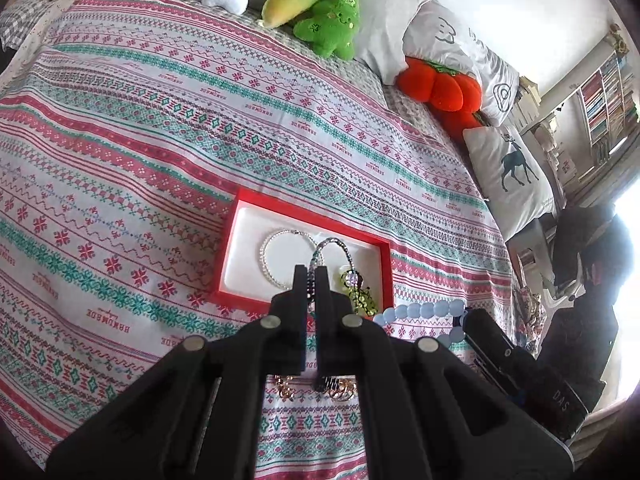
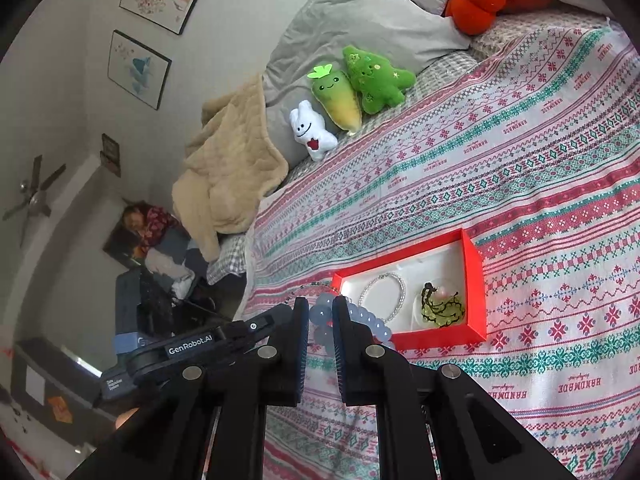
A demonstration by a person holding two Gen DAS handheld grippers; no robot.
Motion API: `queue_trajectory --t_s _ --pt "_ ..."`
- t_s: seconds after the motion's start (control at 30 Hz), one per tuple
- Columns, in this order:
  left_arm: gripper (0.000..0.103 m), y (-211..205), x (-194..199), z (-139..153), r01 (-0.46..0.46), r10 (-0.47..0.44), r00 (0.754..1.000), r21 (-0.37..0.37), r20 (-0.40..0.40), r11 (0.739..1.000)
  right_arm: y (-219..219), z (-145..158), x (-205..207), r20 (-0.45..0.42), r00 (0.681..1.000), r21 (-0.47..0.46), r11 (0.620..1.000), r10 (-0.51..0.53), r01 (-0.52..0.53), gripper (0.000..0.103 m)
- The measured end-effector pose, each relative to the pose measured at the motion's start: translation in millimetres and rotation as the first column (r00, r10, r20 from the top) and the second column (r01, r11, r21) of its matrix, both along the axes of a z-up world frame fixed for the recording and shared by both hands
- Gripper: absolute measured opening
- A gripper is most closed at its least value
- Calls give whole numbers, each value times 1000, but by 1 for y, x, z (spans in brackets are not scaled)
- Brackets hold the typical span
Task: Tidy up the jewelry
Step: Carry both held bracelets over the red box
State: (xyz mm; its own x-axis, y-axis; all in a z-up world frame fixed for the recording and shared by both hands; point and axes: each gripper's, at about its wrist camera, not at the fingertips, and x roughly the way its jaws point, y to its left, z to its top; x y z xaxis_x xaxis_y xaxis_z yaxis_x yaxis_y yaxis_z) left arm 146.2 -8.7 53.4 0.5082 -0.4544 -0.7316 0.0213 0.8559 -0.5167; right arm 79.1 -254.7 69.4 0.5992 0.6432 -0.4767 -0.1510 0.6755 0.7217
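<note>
Matte black gripper (image 2: pixel 320 312) fingers, round silver screws (white "GenRobot.AI" label)

The bedspread (image 1: pixel 160 128) is white with red and teal cross-stitch bands. The box (image 2: pixel 474 280) is bright red outside, white inside, and holds a white pearl bracelet (image 2: pixel 384 296) and a yellow-green bead piece (image 2: pixel 442 306) (strung on dark cord). Both claws are black: the left claw (image 1: pixel 311 276) grips a dark, multicoloured bead strand (image 1: pixel 334 246), the right claw (image 2: pixel 321 312) pale blue beads (image 2: pixel 374 322). The gold chains (image 1: pixel 316 390) glint below.
</note>
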Motion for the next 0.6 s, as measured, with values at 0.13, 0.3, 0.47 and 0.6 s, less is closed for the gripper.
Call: queue_trajectory --t_s 0.13,0.3,0.47,0.6 --pt "4 -2 8 -6 2 -2 1000 -5 -6 1000 -1 0 8 14 1000 -11 1000 -25 25 12" --pt "4 -6 17 -15 2 -2 1000 -2 -15 1000 -5 -5 20 9 999 2 999 -54 54 12" --pt "4 -10 26 -27 5 -4 999 15 -34 1000 0 -10 30 1 998 -7 998 -56 56 12" --pt "4 -11 34 -36 5 -4 999 37 -44 999 5 -14 37 -4 998 -15 998 -57 57 12"
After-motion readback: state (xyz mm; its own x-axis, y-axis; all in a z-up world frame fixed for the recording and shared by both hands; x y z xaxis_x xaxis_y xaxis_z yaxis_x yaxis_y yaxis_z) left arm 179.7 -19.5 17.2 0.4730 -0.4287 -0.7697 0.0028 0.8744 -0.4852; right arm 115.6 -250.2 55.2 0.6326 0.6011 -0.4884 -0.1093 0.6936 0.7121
